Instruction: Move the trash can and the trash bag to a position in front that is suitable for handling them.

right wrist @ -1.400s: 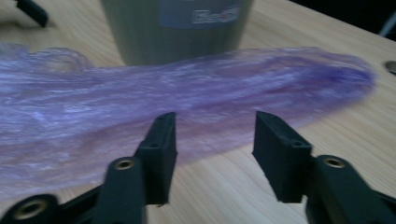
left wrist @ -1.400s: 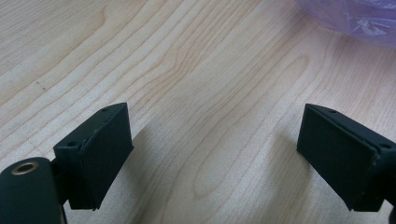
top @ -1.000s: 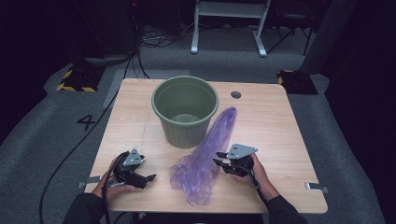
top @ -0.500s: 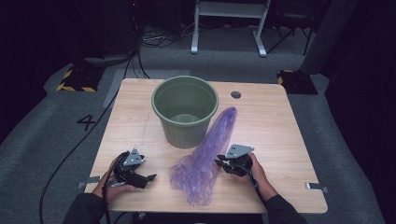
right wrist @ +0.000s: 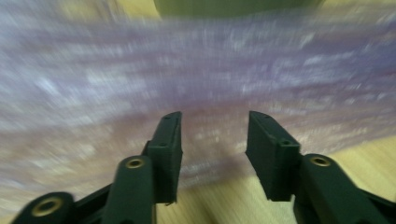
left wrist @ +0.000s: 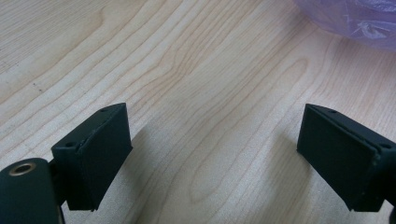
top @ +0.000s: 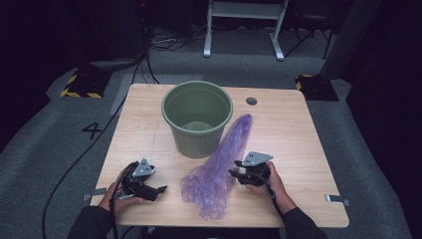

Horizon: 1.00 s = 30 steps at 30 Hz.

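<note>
Purple, thin and crinkly, the translucent plastic bag (top: 219, 169) lies on the pale wooden table (top: 308, 134), its far tip leaning against the ribbed green plastic bin (top: 197, 118), its wide end near the front edge. The step looks like taking hold of the bag's edge, so pinch a single fold firmly and low. The right gripper (top: 235, 173), held level and pointing left at the film, has just been opening its jaws; they stand partly apart, nothing pressed between. The left gripper (top: 160, 189) rests on the table, jaws wide and empty.
</note>
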Available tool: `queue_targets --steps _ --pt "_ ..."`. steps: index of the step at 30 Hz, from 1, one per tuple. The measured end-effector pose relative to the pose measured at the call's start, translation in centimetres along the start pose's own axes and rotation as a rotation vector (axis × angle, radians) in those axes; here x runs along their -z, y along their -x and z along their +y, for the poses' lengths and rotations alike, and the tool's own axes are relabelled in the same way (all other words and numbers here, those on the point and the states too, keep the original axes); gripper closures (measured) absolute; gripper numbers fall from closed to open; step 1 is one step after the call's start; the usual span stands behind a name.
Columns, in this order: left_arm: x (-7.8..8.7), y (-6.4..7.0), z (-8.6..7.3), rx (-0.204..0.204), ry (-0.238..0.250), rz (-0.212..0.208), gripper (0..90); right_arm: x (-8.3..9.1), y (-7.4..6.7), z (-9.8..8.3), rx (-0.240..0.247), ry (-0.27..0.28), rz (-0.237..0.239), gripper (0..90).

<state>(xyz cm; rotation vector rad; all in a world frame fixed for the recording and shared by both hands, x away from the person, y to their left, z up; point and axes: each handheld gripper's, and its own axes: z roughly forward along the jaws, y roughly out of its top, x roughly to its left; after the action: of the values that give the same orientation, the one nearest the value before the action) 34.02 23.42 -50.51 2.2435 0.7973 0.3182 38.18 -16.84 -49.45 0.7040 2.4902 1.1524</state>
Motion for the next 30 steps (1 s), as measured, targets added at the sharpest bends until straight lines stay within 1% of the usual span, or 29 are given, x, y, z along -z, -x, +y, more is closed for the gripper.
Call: queue_targets --steps 1,2,3,5,7,8,9,10,11,12,13,15,17,18,19,20,22,23,25,26,28,30 --pt "0.0 0.0 0.0 0.000 0.000 0.000 9.4 0.3 0.0 0.3 -0.005 0.016 0.004 50.5" --pt "0.0 0.0 0.0 0.001 -0.002 0.000 9.4 0.3 0.0 0.3 -0.005 0.016 0.004 50.5" --pt "0.0 0.0 0.0 0.001 -0.002 -0.001 9.4 0.7 0.0 0.8 -0.001 0.042 -0.021 43.4" --pt "0.0 0.0 0.0 0.000 -0.002 -0.001 9.4 0.8 0.1 0.9 -0.004 0.046 -0.027 42.6" --pt "0.0 0.0 0.1 0.000 -0.003 -0.002 9.3 0.6 0.6 1.1 -0.007 0.047 -0.043 38.2" --pt "0.0 0.0 0.1 0.000 -0.003 -0.002 9.3 0.6 0.6 1.1 -0.007 0.047 -0.043 38.2" --pt "0.0 0.0 0.1 0.000 -0.003 -0.002 9.3 0.4 1.0 1.3 -0.005 0.063 -0.025 37.5" --pt "0.0 0.0 0.1 0.000 -0.002 -0.002 9.3 0.4 1.1 1.4 -0.005 0.073 -0.021 37.5" --pt "0.0 0.0 0.1 0.000 -0.002 -0.002 9.3 0.4 1.3 1.6 -0.012 0.077 -0.024 37.2" --pt "0.0 0.0 0.1 0.000 -0.002 -0.002 9.3 0.4 1.4 1.8 -0.020 0.091 -0.016 37.0" --pt "0.0 0.0 0.1 0.000 -0.002 -0.002 9.3 0.4 1.5 1.9 -0.027 0.108 -0.015 37.1" --pt "0.0 0.0 0.1 0.000 -0.003 -0.002 9.3 0.3 1.6 2.0 -0.026 0.115 -0.020 36.9" --pt "0.0 0.0 0.1 0.000 -0.003 -0.001 9.3 -0.6 1.3 2.2 -0.017 0.086 -0.024 35.7" --pt "0.0 0.0 0.1 0.000 -0.003 -0.001 9.3 -0.6 1.3 2.2 -0.017 0.086 -0.024 35.7" --pt "0.0 0.0 0.1 -0.001 -0.003 -0.001 9.3 -1.0 1.2 2.2 -0.018 0.072 -0.029 35.7" --pt "-0.1 0.0 0.1 -0.001 -0.003 -0.001 9.4 -1.8 1.1 2.2 -0.022 0.052 -0.022 34.8" --pt "0.0 0.0 0.1 -0.002 -0.003 0.000 9.5 -2.0 1.0 2.2 -0.027 0.048 -0.013 34.8" --pt "0.0 0.0 0.1 -0.002 -0.003 0.000 9.5 -2.4 1.0 2.2 -0.035 0.036 0.000 34.5" --pt "0.0 0.1 0.1 -0.002 -0.002 0.000 9.5 -3.1 0.8 2.1 -0.033 -0.001 0.009 32.3" --pt "-0.1 0.1 0.1 -0.003 -0.002 0.000 9.6 -3.7 0.9 2.0 -0.052 -0.026 0.016 29.8" --pt "-0.1 0.1 0.1 -0.002 -0.001 0.000 9.6 -4.0 1.1 2.0 -0.085 -0.028 0.017 27.9" --pt "-0.1 0.1 0.1 -0.002 -0.001 0.000 9.6 -4.0 1.2 2.0 -0.102 -0.023 0.006 27.9"
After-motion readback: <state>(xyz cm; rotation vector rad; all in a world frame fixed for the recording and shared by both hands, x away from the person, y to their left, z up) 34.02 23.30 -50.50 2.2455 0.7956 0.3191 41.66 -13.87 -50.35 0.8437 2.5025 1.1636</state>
